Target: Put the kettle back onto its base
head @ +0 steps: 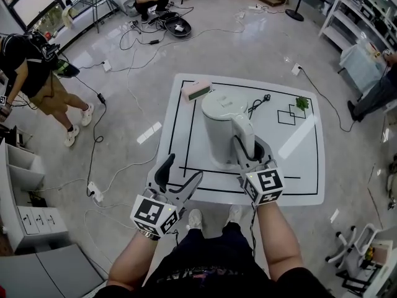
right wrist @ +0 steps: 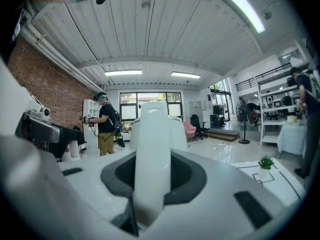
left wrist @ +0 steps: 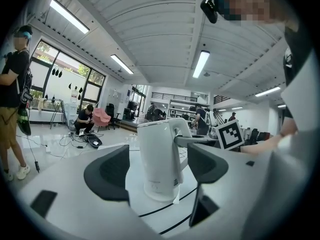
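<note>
The kettle (head: 223, 126) stands upright on the white table (head: 298, 166), near its middle. Its body is smooth, rigid plastic, too wide and probably too slick for jaws to pinch. The arched handle (head: 243, 135) on its near right side is the sensible hold. The right hand-held gripper (head: 251, 157) is clenched on that handle, and the right gripper view shows the white bar (right wrist: 150, 174) filling the gap between the dark pads. Any water inside would hang off that single grip and make the kettle tip forward, so it likely needs a firm, level carry. A wider disc (left wrist: 161, 193) shows under the kettle in the left gripper view; it may be the base, though the angle leaves that unsure. The right forearm reaches straight out from the near edge, with the tool close to level. The left hand-held gripper (head: 182, 171) hovers at the near left, jaws spread and empty, apart from the kettle.
</note>
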Tool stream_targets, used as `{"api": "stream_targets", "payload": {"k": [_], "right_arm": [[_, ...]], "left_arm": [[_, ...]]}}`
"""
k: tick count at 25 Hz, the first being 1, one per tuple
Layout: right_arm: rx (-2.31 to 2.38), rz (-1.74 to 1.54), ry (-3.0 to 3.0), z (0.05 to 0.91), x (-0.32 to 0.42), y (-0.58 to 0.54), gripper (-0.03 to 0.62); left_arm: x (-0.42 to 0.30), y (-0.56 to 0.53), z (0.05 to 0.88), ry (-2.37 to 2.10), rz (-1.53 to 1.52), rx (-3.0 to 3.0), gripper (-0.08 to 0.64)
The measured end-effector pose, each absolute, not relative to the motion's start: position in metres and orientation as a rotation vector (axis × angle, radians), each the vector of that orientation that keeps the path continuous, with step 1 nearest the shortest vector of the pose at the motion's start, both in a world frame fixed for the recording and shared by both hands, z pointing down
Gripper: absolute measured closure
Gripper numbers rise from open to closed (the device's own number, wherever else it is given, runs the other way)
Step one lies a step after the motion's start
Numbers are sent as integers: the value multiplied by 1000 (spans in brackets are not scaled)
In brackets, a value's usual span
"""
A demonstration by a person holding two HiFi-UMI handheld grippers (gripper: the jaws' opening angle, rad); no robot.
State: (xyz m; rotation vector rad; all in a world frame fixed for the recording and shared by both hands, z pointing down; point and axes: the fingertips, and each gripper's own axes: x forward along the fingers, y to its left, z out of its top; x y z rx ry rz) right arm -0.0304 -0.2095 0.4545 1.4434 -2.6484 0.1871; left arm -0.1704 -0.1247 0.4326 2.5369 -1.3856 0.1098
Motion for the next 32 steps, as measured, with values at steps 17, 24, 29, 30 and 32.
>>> {"api": "stream_targets", "payload": {"k": [17, 24, 29, 30, 32], "right_arm": [[1549, 132, -2677, 470, -29, -186, 489], [1579, 164, -2677, 477, -22, -175, 488], [1574, 143, -2674, 478, -25, -171, 488], [1577, 140, -2673, 479, -25, -170, 488], [1584, 136, -2669, 481, -24, -166, 488]], "left_arm": [[-172, -122, 451, -1340, 109, 2507, 195], [-166, -124, 451, -1320, 101, 2508, 195], [-163, -123, 451, -1310, 95, 2512, 195], [-163, -123, 452, -1309, 93, 2512, 195], [-163, -123, 452, -1305, 91, 2511, 195]]}}
